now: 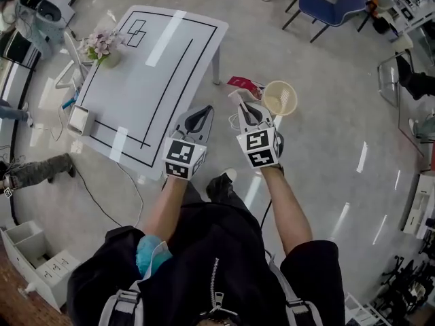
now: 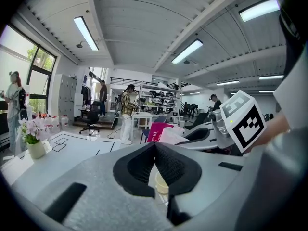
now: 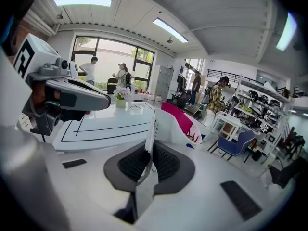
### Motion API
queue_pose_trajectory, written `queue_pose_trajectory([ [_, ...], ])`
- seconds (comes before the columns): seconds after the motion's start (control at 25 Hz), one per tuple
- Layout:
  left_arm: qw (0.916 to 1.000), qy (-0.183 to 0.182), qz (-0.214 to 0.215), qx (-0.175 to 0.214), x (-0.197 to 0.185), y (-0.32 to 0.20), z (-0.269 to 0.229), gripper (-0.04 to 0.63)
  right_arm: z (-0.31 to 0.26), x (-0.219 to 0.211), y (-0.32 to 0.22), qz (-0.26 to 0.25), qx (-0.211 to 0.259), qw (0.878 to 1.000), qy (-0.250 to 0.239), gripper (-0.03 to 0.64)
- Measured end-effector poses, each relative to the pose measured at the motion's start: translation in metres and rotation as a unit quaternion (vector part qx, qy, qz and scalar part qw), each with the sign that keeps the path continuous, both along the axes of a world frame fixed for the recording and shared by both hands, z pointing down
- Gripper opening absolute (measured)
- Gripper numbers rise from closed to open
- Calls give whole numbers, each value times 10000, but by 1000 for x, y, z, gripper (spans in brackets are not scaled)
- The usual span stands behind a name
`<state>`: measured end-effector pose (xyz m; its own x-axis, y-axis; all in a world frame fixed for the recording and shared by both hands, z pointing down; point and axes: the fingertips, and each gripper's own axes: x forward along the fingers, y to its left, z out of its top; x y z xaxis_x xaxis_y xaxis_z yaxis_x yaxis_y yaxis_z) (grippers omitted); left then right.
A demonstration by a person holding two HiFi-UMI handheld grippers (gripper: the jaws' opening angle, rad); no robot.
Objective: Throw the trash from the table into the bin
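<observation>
My right gripper (image 1: 242, 96) is shut on a flat white and magenta packet (image 1: 242, 84), held over the floor just left of a round cream bin (image 1: 280, 98). In the right gripper view the packet (image 3: 179, 121) stands on edge, pinched between the black pads (image 3: 166, 161). My left gripper (image 1: 202, 109) hovers beside it near the table's corner, tips together with nothing held. In the left gripper view the pads (image 2: 175, 170) meet at the tip; the bin (image 2: 161, 183) shows below them and the packet (image 2: 161, 132) ahead.
The white table (image 1: 156, 66) with black lines stands at the left, bearing a flower pot (image 1: 103, 46) and a small white box (image 1: 79, 119). A blue chair (image 1: 333, 7) stands far behind the bin. People stand at the back of the room.
</observation>
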<state>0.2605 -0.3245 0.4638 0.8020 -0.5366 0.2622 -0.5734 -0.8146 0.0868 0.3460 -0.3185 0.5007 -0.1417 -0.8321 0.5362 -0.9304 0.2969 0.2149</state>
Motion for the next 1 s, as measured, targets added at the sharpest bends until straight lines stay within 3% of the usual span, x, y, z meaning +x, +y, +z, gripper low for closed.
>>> queue_pose_trajectory([
  [0.4, 9964, -24, 839, 107, 106, 40, -9, 5, -1, 96, 64, 868, 56, 9961, -130, 23],
  [0.64, 9919, -23, 1261, 172, 150, 50, -4, 5, 8, 138, 83, 1299, 73, 9914, -130, 25],
  [1.0, 9897, 120, 1427, 17, 216, 36, 10, 5, 22, 200, 71, 1492, -66, 9888, -35, 24],
])
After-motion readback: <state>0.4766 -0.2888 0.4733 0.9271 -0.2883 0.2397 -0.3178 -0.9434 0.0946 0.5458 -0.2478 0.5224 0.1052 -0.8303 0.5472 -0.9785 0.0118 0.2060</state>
